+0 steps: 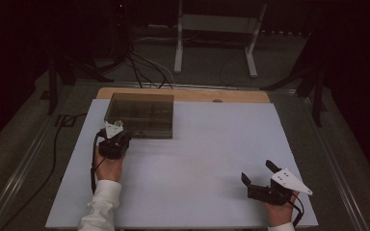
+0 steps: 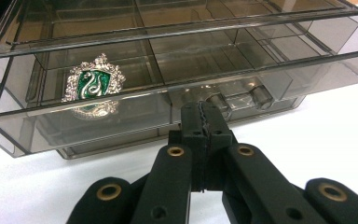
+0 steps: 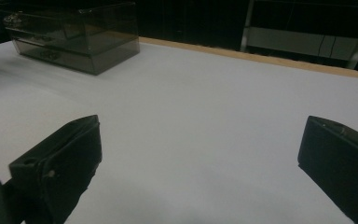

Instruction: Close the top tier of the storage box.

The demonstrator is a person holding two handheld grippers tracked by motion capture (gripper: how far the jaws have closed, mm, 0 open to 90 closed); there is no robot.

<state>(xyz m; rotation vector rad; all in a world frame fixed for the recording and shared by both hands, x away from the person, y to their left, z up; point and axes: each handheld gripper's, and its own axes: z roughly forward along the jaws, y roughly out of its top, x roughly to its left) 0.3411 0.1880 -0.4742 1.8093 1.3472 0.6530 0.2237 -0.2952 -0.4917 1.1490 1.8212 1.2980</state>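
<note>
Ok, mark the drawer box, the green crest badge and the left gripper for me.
smoked drawer box [image 1: 144,108], high view, on its top panel.
green crest badge [image 2: 93,84], left gripper view, on its green centre.
left gripper [image 2: 204,116], left gripper view, at its closed jaw tips.

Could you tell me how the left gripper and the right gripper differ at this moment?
The left gripper has its jaws pressed shut, while the right gripper holds its jaws wide apart. The left gripper sits right at the front of the smoky clear drawer box, its tips at the box's small handle; the right gripper rests far from the box over the bare white table, with nothing between its jaws. Both are black, hand-held and carry a grey plate.
</note>
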